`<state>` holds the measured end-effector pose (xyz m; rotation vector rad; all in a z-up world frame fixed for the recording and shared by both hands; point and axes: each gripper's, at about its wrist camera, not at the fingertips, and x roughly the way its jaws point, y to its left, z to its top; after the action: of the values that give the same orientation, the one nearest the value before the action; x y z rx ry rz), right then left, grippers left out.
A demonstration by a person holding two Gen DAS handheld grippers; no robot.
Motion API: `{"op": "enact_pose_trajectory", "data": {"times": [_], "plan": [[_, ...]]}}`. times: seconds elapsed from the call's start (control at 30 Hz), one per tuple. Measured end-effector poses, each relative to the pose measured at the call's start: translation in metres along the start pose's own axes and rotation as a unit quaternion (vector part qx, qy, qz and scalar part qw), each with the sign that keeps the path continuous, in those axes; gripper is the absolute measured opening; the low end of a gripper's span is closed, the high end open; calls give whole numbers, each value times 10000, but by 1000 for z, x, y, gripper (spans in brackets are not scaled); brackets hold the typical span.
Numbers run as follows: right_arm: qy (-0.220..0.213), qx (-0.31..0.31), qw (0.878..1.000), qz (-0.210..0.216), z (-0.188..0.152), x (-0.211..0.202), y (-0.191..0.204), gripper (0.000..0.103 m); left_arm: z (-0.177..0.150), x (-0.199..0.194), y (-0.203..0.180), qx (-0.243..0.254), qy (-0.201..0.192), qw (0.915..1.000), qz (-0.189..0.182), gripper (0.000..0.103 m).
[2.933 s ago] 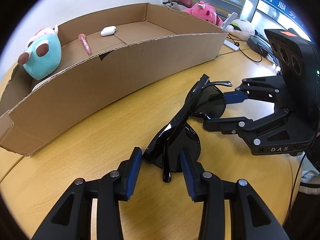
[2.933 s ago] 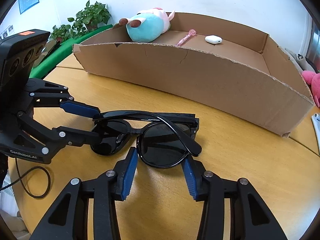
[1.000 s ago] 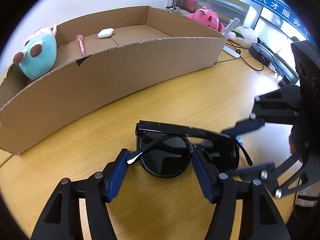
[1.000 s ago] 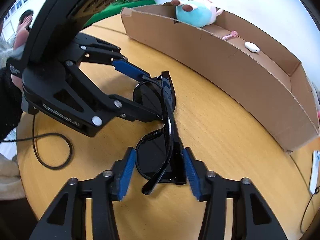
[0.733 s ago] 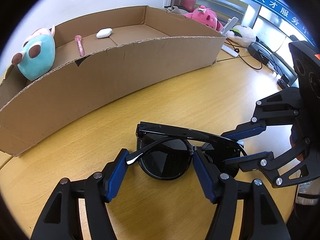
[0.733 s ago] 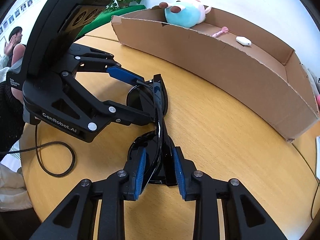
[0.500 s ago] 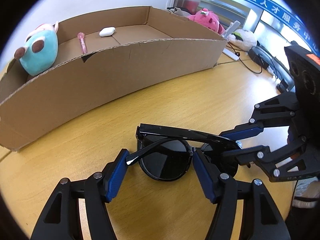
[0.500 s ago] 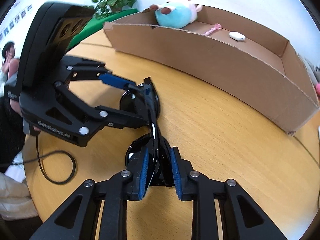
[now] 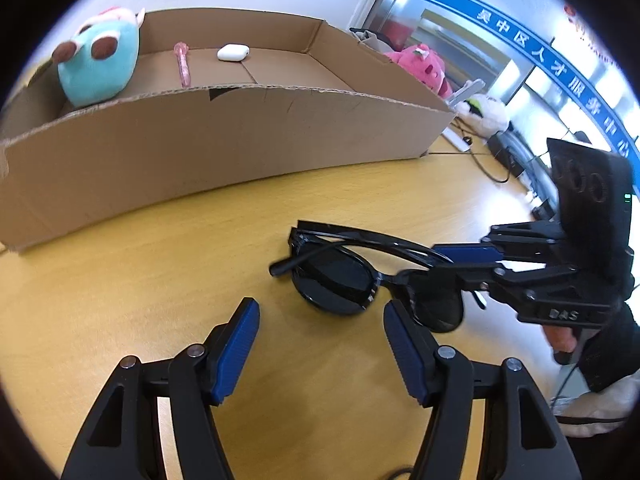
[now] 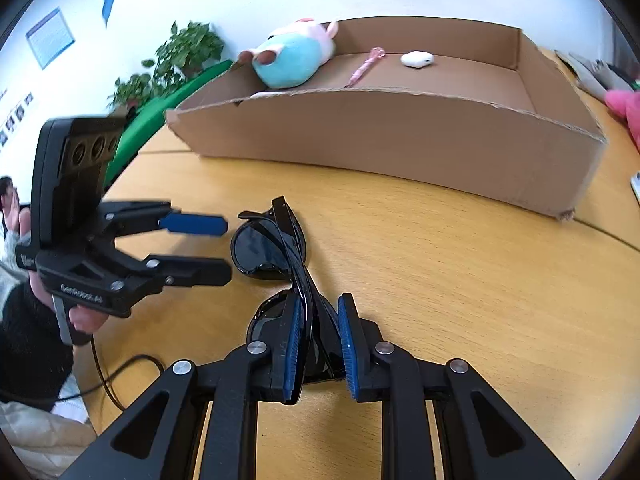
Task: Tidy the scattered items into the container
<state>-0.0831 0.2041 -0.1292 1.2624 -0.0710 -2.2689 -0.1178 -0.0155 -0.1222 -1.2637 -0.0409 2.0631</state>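
Note:
Black sunglasses are folded, with one lens end clamped in my right gripper, which is shut on them; they also show in the right wrist view. My left gripper is open and empty, just short of the free lens, and shows at the left of the right wrist view. The cardboard box stands behind on the table and holds a teal plush, a pink pen and a white earbud case.
The wooden table runs between grippers and box. Pink plush, white plush and cables lie beyond the box's right end. A black cable hangs at the table's left edge, near plants.
My right gripper closed on one lens end of the sunglasses. My left gripper stayed open and drew back from around the other lens. The sunglasses shifted right in the left wrist view.

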Motion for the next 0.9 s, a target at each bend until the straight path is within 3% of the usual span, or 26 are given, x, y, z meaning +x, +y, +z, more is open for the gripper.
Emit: {"op": "enact_pose_trajectory", "data": {"times": [0.13,0.23,0.5,0.6,0.8,0.83,0.9], "plan": [[-194,384,9988,222,4,-6,-11,20,-2,3,-1,-268,33,9989,-378,63],[-305,641,9964,470,3,-13,-16,8,0,9,0,-598,45,9955,-737,63],[-153,527,9971,521,0,-9,-10,9,7,19,13,-1389,-60,9832,-1178,62],[-15,230,9995,229,1,-6,-3,13,8,21,15,-1442,-18,9838,-1062,49],[-13,-23,9998,198,8,-6,7,20,9,22,18,-1478,94,9849,-899,26],[-27,-42,9997,226,9,-7,8,24,8,23,18,-1479,122,9848,-903,22],[-49,-95,9997,212,9,-9,11,41,7,25,18,-1477,193,9846,-915,11]]}}
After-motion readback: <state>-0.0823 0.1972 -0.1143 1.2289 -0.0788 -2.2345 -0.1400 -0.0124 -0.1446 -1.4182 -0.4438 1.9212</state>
